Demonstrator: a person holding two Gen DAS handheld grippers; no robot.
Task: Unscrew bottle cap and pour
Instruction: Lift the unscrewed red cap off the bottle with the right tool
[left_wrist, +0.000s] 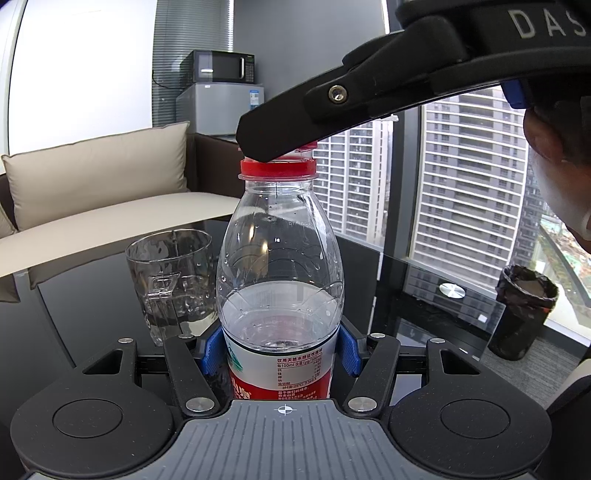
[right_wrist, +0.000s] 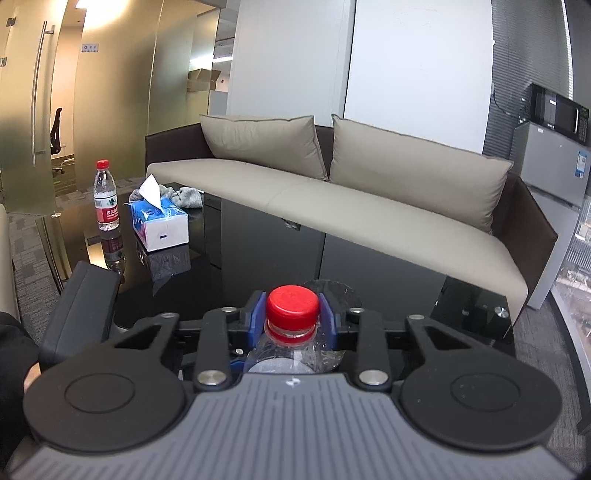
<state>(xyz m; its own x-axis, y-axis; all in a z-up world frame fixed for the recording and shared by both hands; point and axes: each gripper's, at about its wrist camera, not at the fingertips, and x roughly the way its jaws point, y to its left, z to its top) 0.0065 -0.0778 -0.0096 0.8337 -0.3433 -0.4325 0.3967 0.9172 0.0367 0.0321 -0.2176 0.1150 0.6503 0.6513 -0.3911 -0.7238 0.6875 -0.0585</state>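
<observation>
While a glass mug waited just left of it on the black tabletop, the bottle stood upright, its body clamped at the label between the blue pads of the left tongs. Roughly half full by the waterline, it was probably moderately light, and its thin clear wall looked soft enough to buckle under a hard squeeze; the stiffer labelled band where it was held seemed the sound place to grip. Droplets inside hinted at a slick surface. The left tongs reached in level, low on the body. To the right and above, the right tongs came down at a slant from the upper right and were closed on the red cap, a pad on either side of its ribbed skirt. That small hard cap looked the only purchase for twisting. The collar ring sat below the cap on the neck. Whether the cap had loosened could not be told.
</observation>
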